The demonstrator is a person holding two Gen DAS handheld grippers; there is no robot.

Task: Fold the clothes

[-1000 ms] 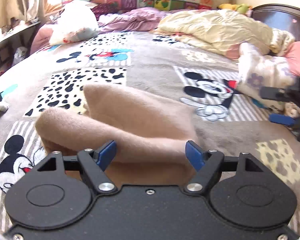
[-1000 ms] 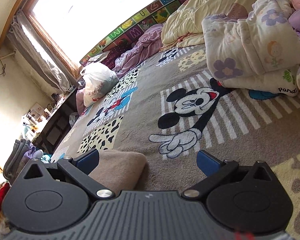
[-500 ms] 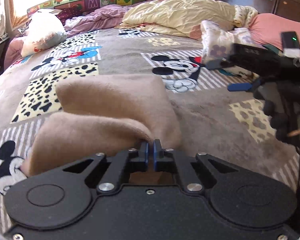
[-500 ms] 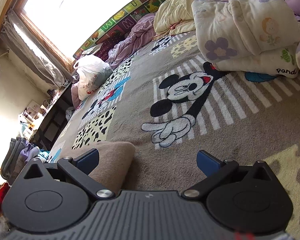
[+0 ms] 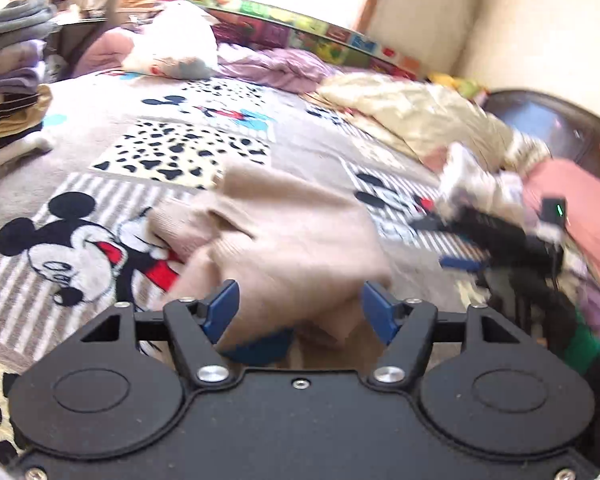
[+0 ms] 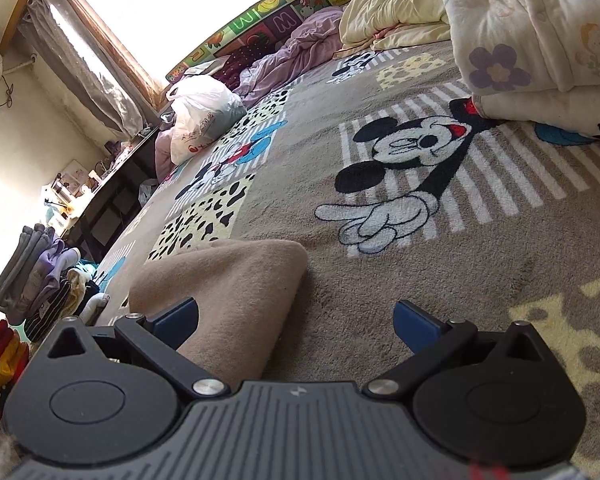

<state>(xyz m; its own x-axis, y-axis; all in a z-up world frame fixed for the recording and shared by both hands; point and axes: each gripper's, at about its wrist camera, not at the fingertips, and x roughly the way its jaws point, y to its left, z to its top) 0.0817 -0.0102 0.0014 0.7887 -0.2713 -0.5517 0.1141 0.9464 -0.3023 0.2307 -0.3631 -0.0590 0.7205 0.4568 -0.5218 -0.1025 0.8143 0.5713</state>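
Note:
A beige knit garment point(image 5: 292, 232) lies rumpled and partly folded on the cartoon-mouse blanket point(image 5: 72, 240). My left gripper point(image 5: 300, 312) hovers right at its near edge with its jaws opening; the cloth sits between the blue pads point(image 5: 222, 310) and I see no pad pressing on it. This view is blurred by motion. My right gripper point(image 5: 440, 242) shows at the right of the garment, held by a gloved hand. In the right wrist view, my right gripper point(image 6: 296, 320) stands open low over the blanket, its left finger above a folded corner of the garment point(image 6: 228, 280).
Stacked folded clothes point(image 5: 8, 80) sit at the blanket's left edge. A white plastic bag point(image 6: 200, 116), a purple sheet point(image 5: 284, 68) and a cream quilt point(image 5: 416, 120) lie at the back. A floral quilt point(image 6: 532, 40) and a dark headboard point(image 5: 548, 120) are on the right.
The left gripper was open, shut on the garment's near fold half a second ago, and now stands open again. It has swung across, so its view faces further left. The right gripper sank slightly.

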